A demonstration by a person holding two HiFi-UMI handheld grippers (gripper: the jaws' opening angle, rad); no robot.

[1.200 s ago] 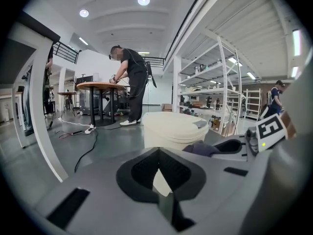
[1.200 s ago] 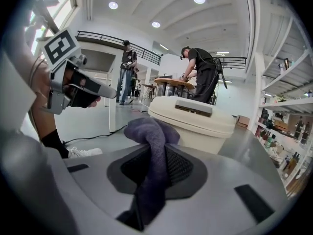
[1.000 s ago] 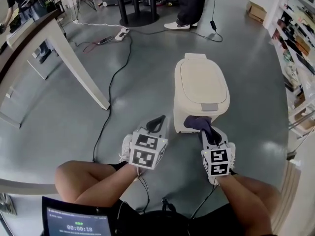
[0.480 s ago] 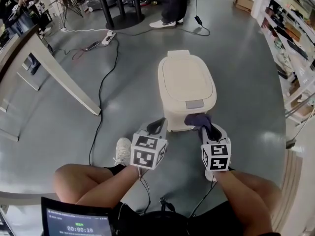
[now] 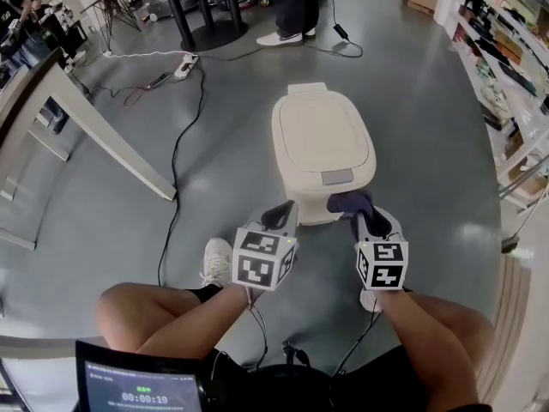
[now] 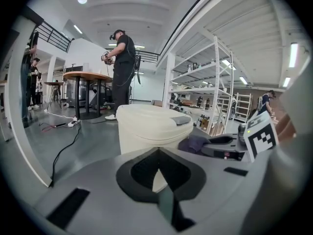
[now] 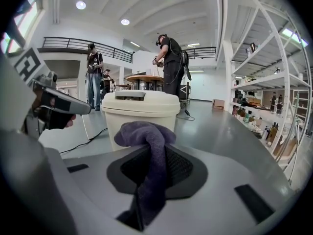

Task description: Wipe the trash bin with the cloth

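A cream trash bin (image 5: 323,148) with its lid down stands on the grey floor ahead of me. My right gripper (image 5: 360,215) is shut on a purple cloth (image 5: 347,202), which bunches against the bin's near front, right of the lid's grey tab. In the right gripper view the cloth (image 7: 144,131) drapes over the shut right gripper (image 7: 155,151), with the bin (image 7: 142,106) just behind it. My left gripper (image 5: 279,215) is shut and empty, beside the bin's front left corner. In the left gripper view the left gripper (image 6: 157,153) points at the bin (image 6: 146,126).
A black cable (image 5: 184,170) runs over the floor to the left, toward a power strip (image 5: 184,65). A white table leg (image 5: 111,136) slants at the left. A person (image 5: 287,7) stands behind the bin. Shelves (image 5: 515,75) line the right side. My white shoe (image 5: 216,260) is near the left gripper.
The head view has shifted, so the bin now shows further left and higher. Both grippers stay at the bin's near front, the right one still on the cloth.
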